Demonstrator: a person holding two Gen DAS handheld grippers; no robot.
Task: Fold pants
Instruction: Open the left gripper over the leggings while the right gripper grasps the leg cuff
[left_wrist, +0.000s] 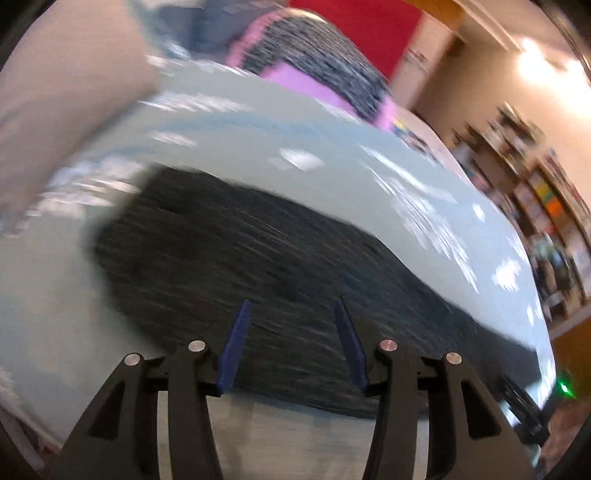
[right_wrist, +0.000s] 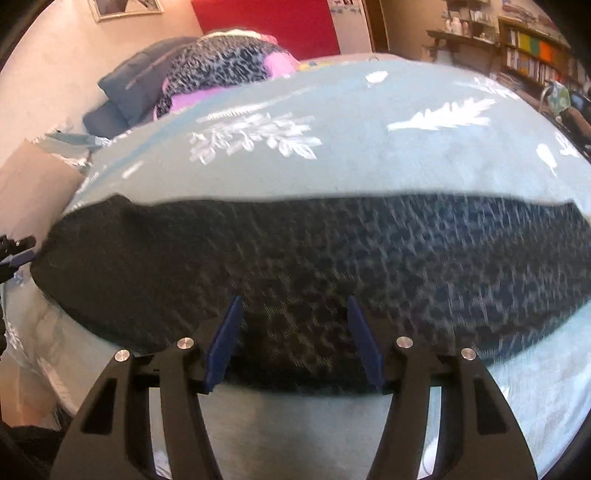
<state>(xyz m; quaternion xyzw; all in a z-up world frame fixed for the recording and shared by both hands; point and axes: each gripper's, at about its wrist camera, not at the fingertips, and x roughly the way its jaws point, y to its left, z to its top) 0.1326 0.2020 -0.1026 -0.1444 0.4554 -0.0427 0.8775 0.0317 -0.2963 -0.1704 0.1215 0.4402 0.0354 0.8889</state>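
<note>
Dark leopard-print pants (right_wrist: 332, 266) lie flat in a long strip across a pale blue bedspread (right_wrist: 351, 162) with white leaf prints. My right gripper (right_wrist: 293, 301) is open, its blue fingers over the near edge of the pants, holding nothing. My left gripper (left_wrist: 291, 304) is open and empty over the same pants (left_wrist: 258, 266); this view is motion-blurred. The left gripper's tip also shows at the far left edge of the right wrist view (right_wrist: 14, 251), beside the left end of the pants.
A pile of pillows and a pink and grey blanket (right_wrist: 221, 70) sits at the head of the bed. A cardboard box (right_wrist: 29, 184) stands left of the bed. Bookshelves (right_wrist: 528, 55) line the right wall. A red panel (right_wrist: 266, 22) hangs behind.
</note>
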